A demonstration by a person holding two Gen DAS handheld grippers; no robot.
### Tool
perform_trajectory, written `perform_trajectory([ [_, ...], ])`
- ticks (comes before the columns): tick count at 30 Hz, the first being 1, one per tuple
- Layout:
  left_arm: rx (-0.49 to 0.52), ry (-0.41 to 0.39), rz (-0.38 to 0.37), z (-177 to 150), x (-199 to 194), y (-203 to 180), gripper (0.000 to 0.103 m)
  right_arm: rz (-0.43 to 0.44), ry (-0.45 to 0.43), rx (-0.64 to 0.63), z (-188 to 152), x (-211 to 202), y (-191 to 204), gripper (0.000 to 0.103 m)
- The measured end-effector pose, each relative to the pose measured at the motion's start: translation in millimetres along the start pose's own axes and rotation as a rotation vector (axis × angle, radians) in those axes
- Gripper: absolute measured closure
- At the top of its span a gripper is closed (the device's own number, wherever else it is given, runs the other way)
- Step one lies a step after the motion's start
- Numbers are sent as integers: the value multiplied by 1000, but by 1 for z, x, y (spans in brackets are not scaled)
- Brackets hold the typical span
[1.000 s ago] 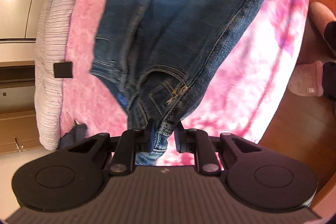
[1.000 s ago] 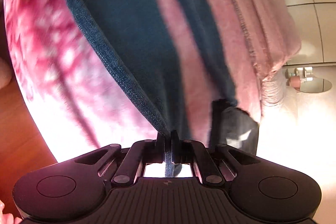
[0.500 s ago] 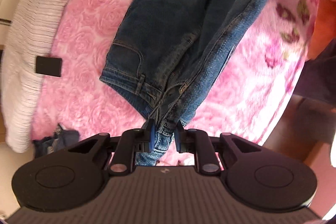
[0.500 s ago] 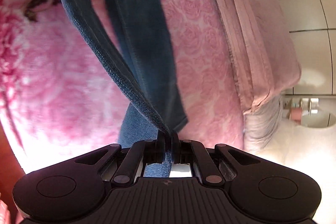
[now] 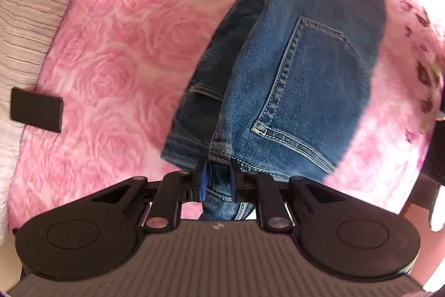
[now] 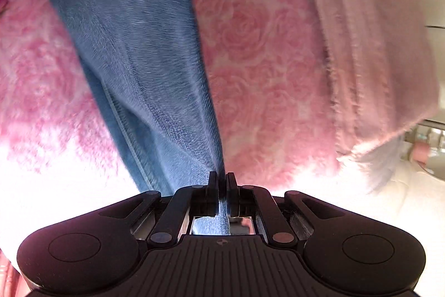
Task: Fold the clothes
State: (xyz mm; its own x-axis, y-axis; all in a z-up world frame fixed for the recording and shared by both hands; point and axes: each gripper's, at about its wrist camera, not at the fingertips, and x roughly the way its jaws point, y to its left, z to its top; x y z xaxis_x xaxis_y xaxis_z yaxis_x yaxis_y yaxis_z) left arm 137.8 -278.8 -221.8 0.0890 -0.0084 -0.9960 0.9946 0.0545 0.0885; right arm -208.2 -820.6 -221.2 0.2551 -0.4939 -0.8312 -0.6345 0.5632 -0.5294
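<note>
Left gripper (image 5: 216, 180): jaws closing, clamped on jeans (image 5: 300, 80) waistband.
Right gripper (image 6: 221, 187): pinched tight on a leg edge.
Jeans hang ahead of both claws, above pink blanket (image 5: 125, 27).
Handling: heavy, limp denim; grip seams.

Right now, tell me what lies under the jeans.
Under the jeans spreads a pink rose-patterned blanket. Whatever lies directly beneath the denim is covered and cannot be seen.

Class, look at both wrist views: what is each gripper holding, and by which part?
Both hold the jeans: left gripper at the waistband, right gripper on a thin fold of denim, part unclear.
</note>
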Motion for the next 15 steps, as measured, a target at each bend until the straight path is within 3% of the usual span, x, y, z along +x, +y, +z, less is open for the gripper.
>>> perform_trajectory([
  [6,-29,18,-22,17,28,24,91,57,5,-24,31,41,-27,101],
  [12,-69,30,-25,26,30,43,91,112,10,-31,33,67,-51,101],
  [15,-80,55,37,28,42,54,103,132,17,-34,35,83,-57,101],
])
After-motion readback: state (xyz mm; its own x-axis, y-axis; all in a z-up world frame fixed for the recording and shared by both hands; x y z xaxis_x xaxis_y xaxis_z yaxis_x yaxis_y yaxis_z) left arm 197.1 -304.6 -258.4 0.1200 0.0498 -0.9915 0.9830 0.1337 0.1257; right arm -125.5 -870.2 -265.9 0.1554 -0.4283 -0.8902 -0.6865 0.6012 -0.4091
